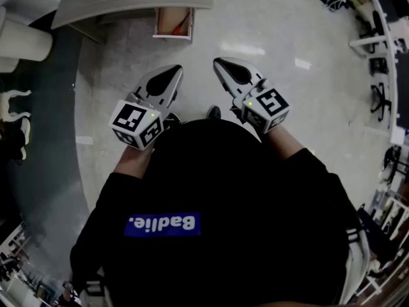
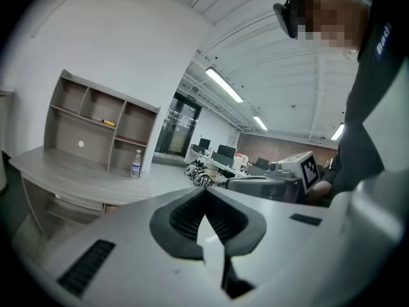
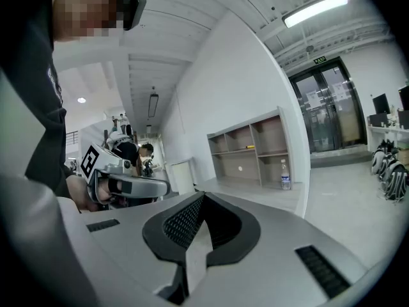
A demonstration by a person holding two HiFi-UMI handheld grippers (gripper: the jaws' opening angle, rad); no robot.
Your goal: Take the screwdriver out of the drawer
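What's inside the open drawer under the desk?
One slim red-orange item lies in the drawer, near its right wall, likely the screwdriver; the rest in view is bare. The desktop covers the drawer's back part, so nothing there can be seen.

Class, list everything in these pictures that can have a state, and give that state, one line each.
drawer: open, pulled out from the desk
screwdriver: apparently the reddish thing lying in the drawer, not yet taken
left gripper: shut, empty
right gripper: shut, empty
bottle: standing upright on the desk
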